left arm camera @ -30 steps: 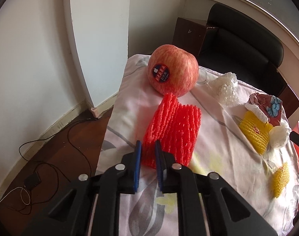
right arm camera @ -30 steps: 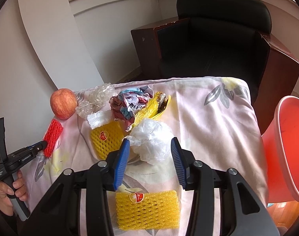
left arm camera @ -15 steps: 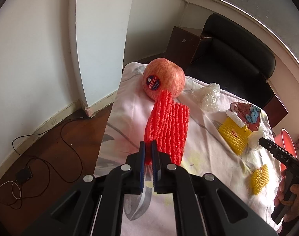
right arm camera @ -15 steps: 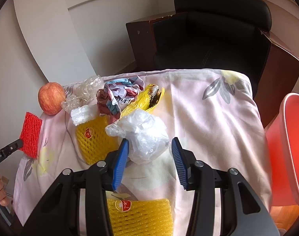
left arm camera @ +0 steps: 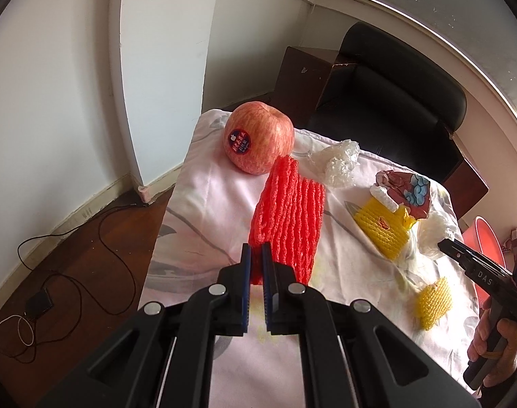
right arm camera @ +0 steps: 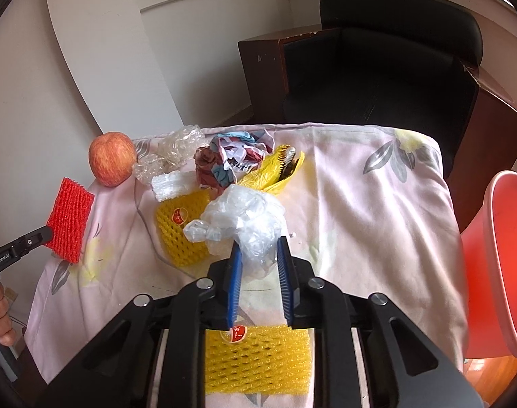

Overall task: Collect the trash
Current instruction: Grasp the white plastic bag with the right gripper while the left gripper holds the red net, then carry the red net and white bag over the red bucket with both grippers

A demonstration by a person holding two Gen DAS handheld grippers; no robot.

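Observation:
My left gripper (left arm camera: 255,255) is shut on a red foam fruit net (left arm camera: 287,224) and holds it lifted above the cloth-covered table (left arm camera: 204,210); the net also shows in the right wrist view (right arm camera: 69,216). My right gripper (right arm camera: 258,248) is shut on a crumpled clear plastic bag (right arm camera: 245,217), raised off the table. Left on the table are a yellow foam net (right arm camera: 182,227), a second yellow net (right arm camera: 256,360) under the right gripper, a crumpled printed wrapper (right arm camera: 224,159), a yellow bag (right arm camera: 275,170) and clear wrap (right arm camera: 177,146).
A red apple (left arm camera: 258,137) stands at the table's far left corner. An orange bin (right arm camera: 500,265) stands right of the table. A black armchair (right arm camera: 387,68) and dark wooden cabinet (left arm camera: 302,78) are behind. Cables (left arm camera: 54,272) lie on the floor at left.
My left gripper closed on the red net and lifted it. My right gripper narrowed from wide open onto the clear plastic bag and raised it.

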